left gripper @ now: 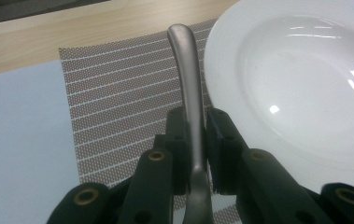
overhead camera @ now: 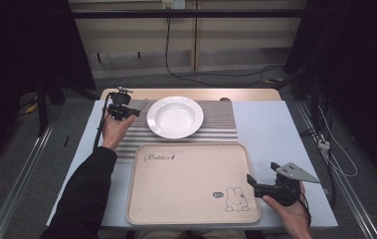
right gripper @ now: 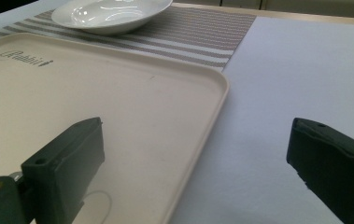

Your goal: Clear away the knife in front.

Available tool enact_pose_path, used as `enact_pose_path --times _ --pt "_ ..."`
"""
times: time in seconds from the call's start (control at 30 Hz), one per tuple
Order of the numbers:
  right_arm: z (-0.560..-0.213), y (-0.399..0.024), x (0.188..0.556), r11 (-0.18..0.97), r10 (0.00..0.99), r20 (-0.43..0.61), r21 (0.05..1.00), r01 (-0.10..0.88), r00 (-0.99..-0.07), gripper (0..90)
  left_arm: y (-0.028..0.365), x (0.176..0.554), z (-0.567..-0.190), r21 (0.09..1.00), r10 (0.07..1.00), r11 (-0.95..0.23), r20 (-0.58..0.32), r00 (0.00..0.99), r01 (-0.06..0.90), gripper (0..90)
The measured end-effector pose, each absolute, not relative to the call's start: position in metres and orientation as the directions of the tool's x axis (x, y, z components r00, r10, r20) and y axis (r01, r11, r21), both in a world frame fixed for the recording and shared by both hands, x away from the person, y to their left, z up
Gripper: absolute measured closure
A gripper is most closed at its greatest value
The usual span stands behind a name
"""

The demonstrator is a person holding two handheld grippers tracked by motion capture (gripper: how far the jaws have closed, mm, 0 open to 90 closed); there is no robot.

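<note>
My left gripper (overhead camera: 132,112) (left gripper: 194,135) is shut on a grey metal utensil (overhead camera: 141,105) (left gripper: 184,65). Its handle sticks forward past the jaws, above the striped placemat (overhead camera: 216,128) (left gripper: 114,107), just left of the white deep plate (overhead camera: 175,116) (left gripper: 296,79). The utensil's other end is hidden below the jaws. My right gripper (overhead camera: 262,173) (right gripper: 198,140) is open and holds nothing. It hovers at the right edge of the beige tray (overhead camera: 186,179) (right gripper: 118,98), one jaw over the tray and one over the pale table surface.
The tray carries a rabbit drawing (overhead camera: 235,200) and nothing lies in it. The plate (right gripper: 109,14) rests on the placemat (right gripper: 202,32) behind the tray. Pale blue table surface (overhead camera: 270,129) spreads right of the placemat, with a wooden strip (overhead camera: 191,93) along the far edge.
</note>
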State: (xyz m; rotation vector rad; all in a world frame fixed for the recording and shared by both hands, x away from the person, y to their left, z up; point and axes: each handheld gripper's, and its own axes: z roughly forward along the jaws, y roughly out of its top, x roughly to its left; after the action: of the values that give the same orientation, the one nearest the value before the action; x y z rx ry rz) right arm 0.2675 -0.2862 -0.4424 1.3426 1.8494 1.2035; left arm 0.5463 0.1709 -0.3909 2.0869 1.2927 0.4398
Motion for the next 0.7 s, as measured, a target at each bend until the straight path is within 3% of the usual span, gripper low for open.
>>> enact_pose_path --times 0.7 --pt "-0.441 -0.286 0.266 0.107 0.933 0.060 0.895 0.433 -0.355 4.3 0.169 0.497 -0.373 0.687 0.865 -0.330 -0.054 0.498 0.647 79.9"
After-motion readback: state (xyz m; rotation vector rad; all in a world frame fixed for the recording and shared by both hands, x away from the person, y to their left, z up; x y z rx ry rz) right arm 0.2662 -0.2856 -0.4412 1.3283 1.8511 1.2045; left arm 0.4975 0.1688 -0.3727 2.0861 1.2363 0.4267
